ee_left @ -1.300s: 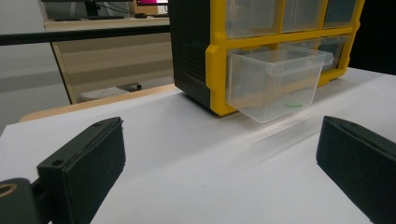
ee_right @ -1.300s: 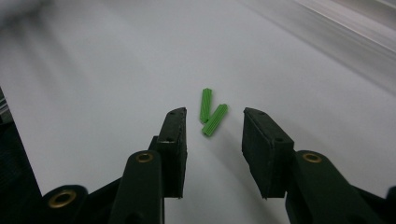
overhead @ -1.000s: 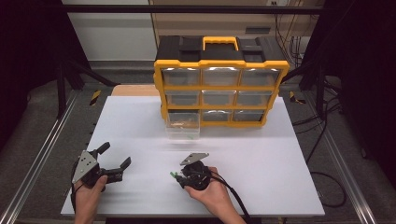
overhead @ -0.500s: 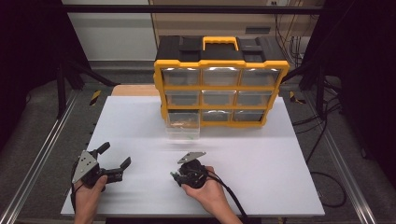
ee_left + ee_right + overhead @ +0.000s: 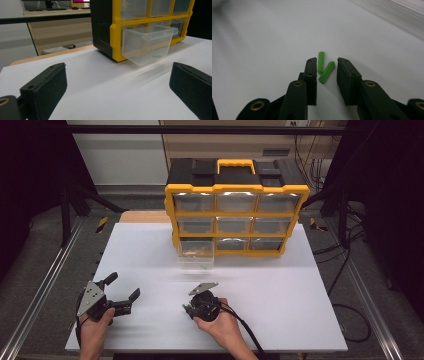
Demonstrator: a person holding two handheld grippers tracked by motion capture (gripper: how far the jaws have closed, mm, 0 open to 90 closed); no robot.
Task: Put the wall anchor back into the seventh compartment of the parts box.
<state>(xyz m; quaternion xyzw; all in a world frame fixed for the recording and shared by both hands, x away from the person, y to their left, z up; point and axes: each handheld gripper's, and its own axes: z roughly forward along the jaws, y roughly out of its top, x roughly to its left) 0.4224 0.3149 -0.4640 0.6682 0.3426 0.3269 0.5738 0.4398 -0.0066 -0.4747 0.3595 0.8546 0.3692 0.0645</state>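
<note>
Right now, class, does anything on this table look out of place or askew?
Yes. The bottom-left drawer of the yellow organizer is pulled out and tilts downward, unlike the closed ones. Two green wall plugs lie loose on the white table, between the jaws of the open right gripper.

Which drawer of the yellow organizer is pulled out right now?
The bottom-left drawer: it juts forward over the white table, while the other eight sit flush in the organizer. A small green piece lies inside.
</note>
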